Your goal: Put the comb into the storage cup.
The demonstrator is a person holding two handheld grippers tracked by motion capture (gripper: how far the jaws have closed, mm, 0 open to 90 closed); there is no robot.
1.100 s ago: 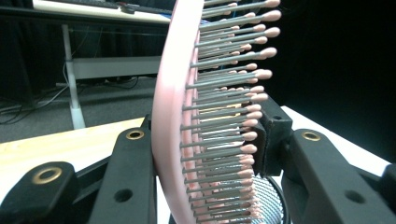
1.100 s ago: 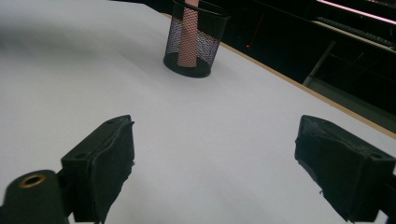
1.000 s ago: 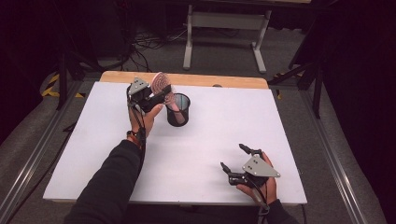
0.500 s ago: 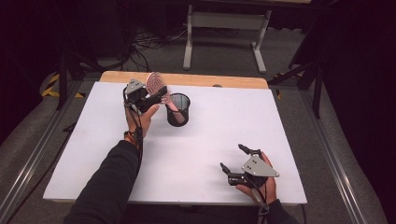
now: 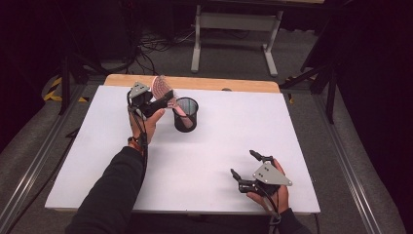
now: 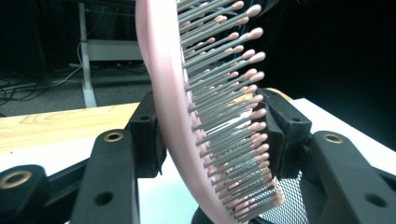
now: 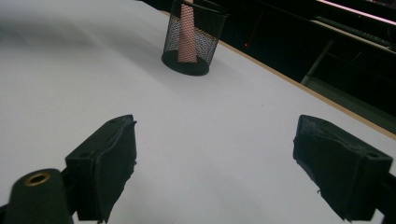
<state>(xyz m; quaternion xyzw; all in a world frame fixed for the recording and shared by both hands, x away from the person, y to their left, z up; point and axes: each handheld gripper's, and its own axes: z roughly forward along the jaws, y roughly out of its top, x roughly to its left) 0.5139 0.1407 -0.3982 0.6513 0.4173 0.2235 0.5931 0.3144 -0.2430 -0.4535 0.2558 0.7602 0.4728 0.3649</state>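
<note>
White table [image 5: 204, 161]: mesh cup [image 5: 185, 115] near far edge (front half open).

Nothing here can be read: no lettering, label, brand, number or sign shows on anything in view
</note>
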